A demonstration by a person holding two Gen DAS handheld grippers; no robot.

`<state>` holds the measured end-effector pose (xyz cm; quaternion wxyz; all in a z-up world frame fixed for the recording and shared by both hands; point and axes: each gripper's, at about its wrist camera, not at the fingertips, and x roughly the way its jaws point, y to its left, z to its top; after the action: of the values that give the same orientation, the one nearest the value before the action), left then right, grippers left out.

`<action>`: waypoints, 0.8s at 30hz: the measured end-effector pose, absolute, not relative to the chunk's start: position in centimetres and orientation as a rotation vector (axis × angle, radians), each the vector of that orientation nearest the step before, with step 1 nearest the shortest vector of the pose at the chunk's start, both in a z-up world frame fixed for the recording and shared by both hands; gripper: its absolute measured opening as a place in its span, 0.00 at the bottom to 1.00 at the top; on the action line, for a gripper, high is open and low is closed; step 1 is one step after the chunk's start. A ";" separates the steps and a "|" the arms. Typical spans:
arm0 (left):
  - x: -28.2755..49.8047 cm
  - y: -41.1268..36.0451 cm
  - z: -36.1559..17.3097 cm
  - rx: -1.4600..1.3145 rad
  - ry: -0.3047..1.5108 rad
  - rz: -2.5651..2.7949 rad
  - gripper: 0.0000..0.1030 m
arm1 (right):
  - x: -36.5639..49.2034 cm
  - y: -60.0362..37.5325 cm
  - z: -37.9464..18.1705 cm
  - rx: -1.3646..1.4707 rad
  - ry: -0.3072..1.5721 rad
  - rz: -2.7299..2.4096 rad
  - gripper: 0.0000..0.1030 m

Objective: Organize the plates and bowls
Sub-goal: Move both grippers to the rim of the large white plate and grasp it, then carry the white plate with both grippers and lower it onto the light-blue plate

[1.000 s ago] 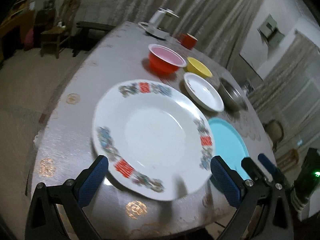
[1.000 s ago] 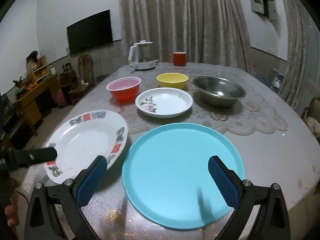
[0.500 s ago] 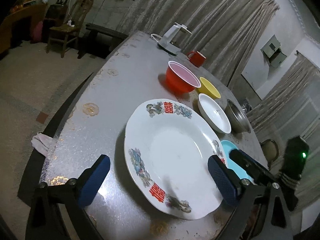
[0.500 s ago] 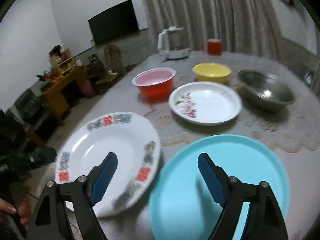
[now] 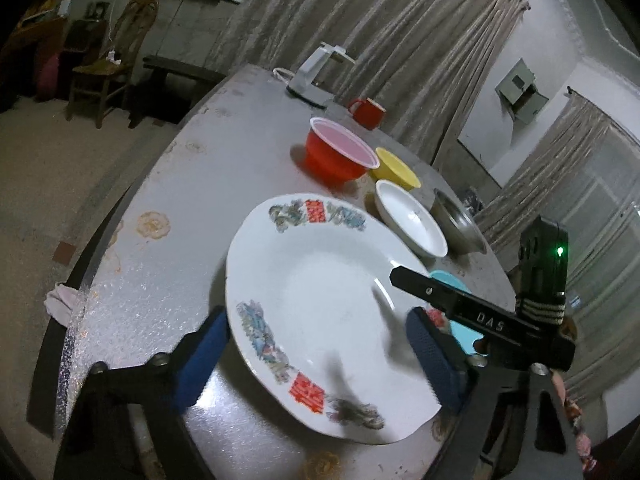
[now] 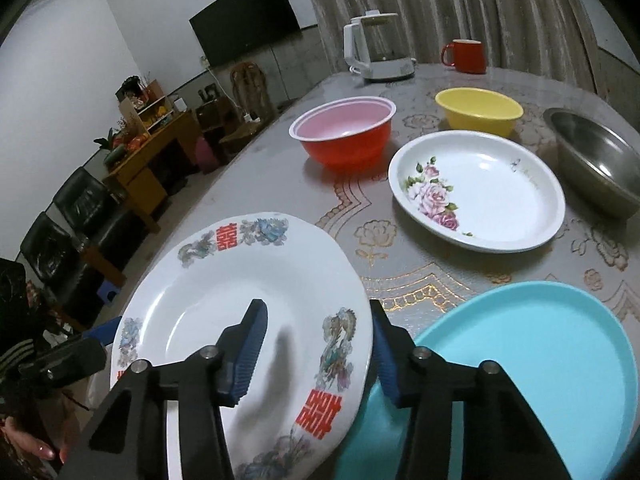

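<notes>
A large white plate with dragons and red characters lies at the near edge of the table. My left gripper straddles its near rim, one blue pad at each side, and its jaws are closing. In the right wrist view the same plate has its right rim between the closing jaws of my right gripper. One pad hovers over the plate's well and the other is outside the rim. A cyan plate lies just right of it. Further back are a floral plate, a red bowl, a yellow bowl and a steel bowl.
A white kettle and a red mug stand at the far side of the table. The table edge curves close on the left, with a cloth hanging over it. A person's hand shows at the lower left.
My right gripper swung left from over the cyan plate to the large plate's right rim. Both grippers' jaws have narrowed. The left gripper edged closer to the plate.
</notes>
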<state>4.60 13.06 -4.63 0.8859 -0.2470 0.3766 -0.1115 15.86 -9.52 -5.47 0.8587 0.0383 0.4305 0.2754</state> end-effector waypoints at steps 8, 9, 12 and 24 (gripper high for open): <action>5.4 12.5 -6.4 -0.488 0.835 -0.260 0.65 | 16.3 -9.1 -6.7 0.069 0.947 0.599 0.40; 5.5 12.3 -6.4 -0.476 0.831 -0.258 0.65 | 16.3 -9.2 -6.7 0.065 0.947 0.600 0.40; 5.7 11.9 -6.3 -0.442 0.822 -0.250 0.66 | 16.0 -8.9 -6.6 0.025 0.935 0.598 0.40; 5.4 9.4 -6.4 -0.180 0.822 -0.190 0.66 | 15.3 -9.2 -6.3 -0.002 0.912 0.582 0.35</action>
<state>5.39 9.43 -6.38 0.9083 -0.0874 0.3985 -0.0921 15.29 -9.18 -6.31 0.8574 -0.0009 0.4339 0.2768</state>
